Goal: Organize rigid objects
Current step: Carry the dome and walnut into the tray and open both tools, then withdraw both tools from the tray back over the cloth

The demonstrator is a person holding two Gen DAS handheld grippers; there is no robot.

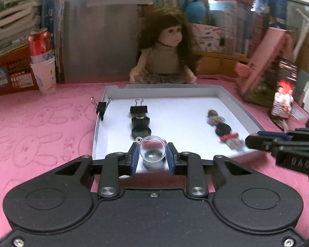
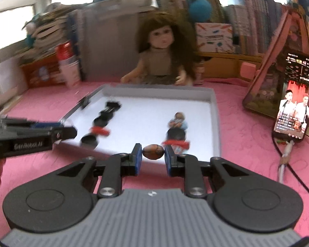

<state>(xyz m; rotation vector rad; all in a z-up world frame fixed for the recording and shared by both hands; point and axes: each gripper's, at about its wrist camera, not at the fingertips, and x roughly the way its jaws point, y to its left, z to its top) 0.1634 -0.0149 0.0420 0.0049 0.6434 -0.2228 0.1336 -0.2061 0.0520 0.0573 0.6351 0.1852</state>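
Note:
In the left wrist view my left gripper (image 1: 152,154) is shut on a clear plastic ball (image 1: 152,147) with a small ring, above the near edge of a white tray (image 1: 224,94). The tray holds a row of a binder clip (image 1: 139,109) and black discs (image 1: 140,121), and a second row of small figures (image 1: 214,117) with a black disc (image 1: 222,128). In the right wrist view my right gripper (image 2: 152,151) is shut on a brown oval piece (image 2: 153,152) over the tray's (image 2: 215,123) near edge, just in front of the figures (image 2: 178,122).
A doll (image 1: 164,49) sits behind the tray. A red can in paper cups (image 1: 42,61) stands at the back left, a pink stand (image 1: 263,61) and a lit phone (image 2: 294,98) with a cable at the right. Another binder clip (image 1: 101,107) grips the tray's left rim. Pink cloth covers the table.

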